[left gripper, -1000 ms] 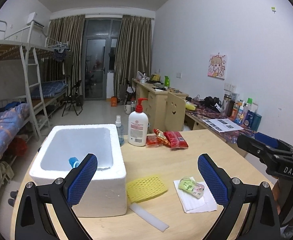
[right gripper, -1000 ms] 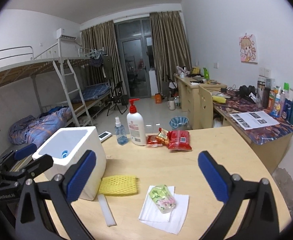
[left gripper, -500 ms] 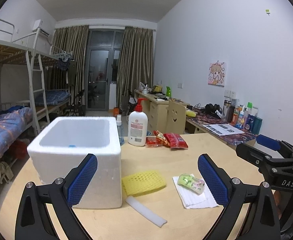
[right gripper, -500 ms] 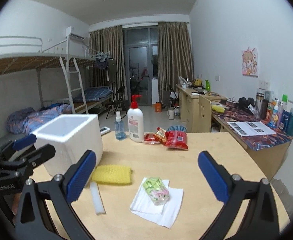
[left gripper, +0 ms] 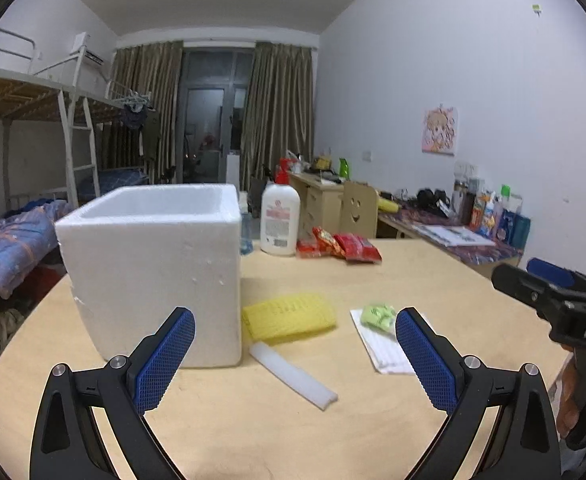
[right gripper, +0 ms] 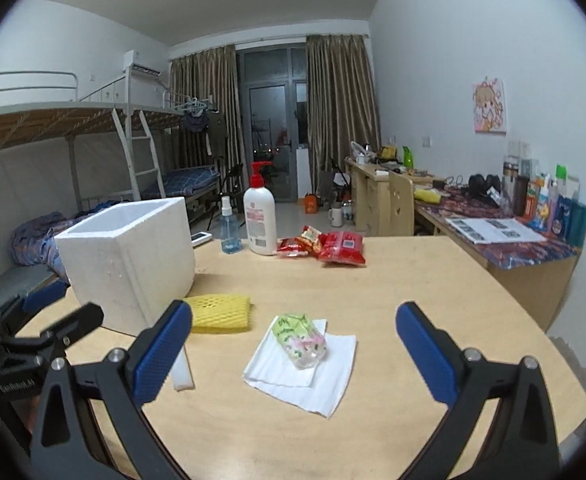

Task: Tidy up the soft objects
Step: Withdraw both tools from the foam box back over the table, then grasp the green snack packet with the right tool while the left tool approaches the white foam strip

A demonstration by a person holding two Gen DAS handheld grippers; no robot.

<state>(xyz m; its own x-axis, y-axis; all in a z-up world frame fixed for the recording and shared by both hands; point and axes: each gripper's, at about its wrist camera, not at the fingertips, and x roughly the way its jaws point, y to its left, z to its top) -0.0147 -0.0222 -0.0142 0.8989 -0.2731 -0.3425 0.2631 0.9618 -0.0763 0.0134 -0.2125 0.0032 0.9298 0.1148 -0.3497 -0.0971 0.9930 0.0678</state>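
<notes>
Both the left gripper (left gripper: 295,354) and right gripper (right gripper: 293,346) hang wide open, empty. Ahead of the right one, the green packet (right gripper: 300,339) lies on a loose napkin (right gripper: 325,376); a low pinch may snag the napkin too.

Foam boxes: we count one (left gripper: 153,272)
Yellow foam nets: one (right gripper: 219,313)
White foam strips: one (left gripper: 293,376)
Green packets: one (right gripper: 300,340)
White napkins: one (right gripper: 333,376)
Bottles: two, pump (right gripper: 259,218) and spray (right gripper: 229,230)
Red snack bags: we cannot tell exactly (right gripper: 325,245)

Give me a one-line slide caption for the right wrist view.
Open right gripper above a green packet on a white napkin, beside yellow foam netting and a foam box.
</notes>
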